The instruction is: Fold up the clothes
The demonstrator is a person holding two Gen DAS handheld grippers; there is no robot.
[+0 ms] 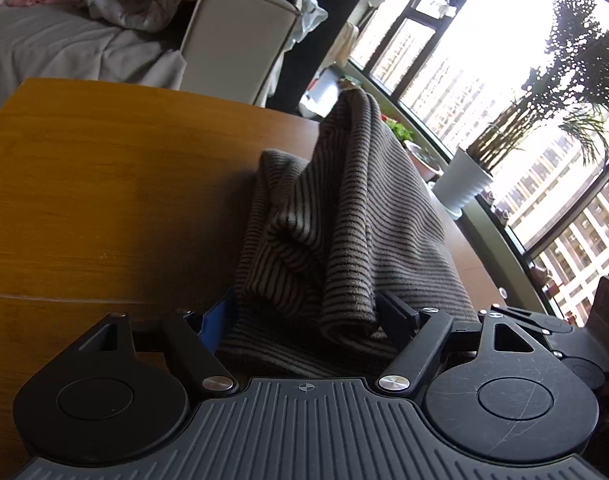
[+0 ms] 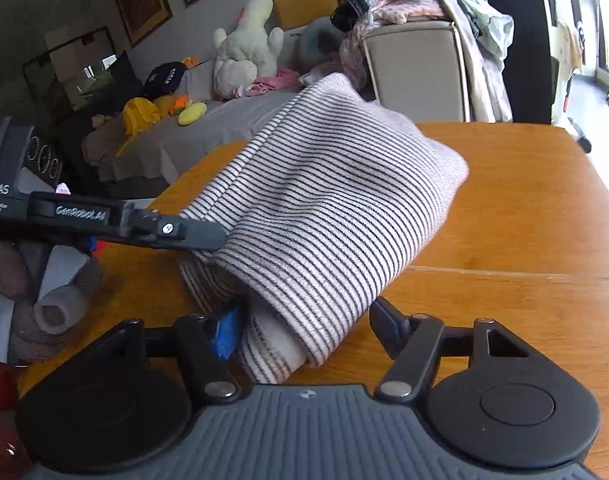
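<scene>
A brown-and-black striped knit garment [image 1: 344,220] lies bunched and partly raised on the wooden table [image 1: 84,200]. In the left wrist view its thick folds fill the gap between my left gripper's fingers, and the left gripper [image 1: 304,316] is shut on it. In the right wrist view the same garment [image 2: 324,200] looks pale with dark stripes and arches up off the table [image 2: 524,200]. My right gripper [image 2: 306,324] is shut on its folded near edge. The left gripper [image 2: 200,238] comes in from the left, its tip buried in the fabric. The right gripper's body shows at the left wrist view's right edge.
A beige chair [image 2: 416,68] piled with clothes stands past the table's far edge. Behind it is a grey sofa [image 2: 224,128] with plush toys. A white potted plant [image 1: 464,184] stands by the window. Rolled knit items [image 2: 60,308] lie at the table's left side.
</scene>
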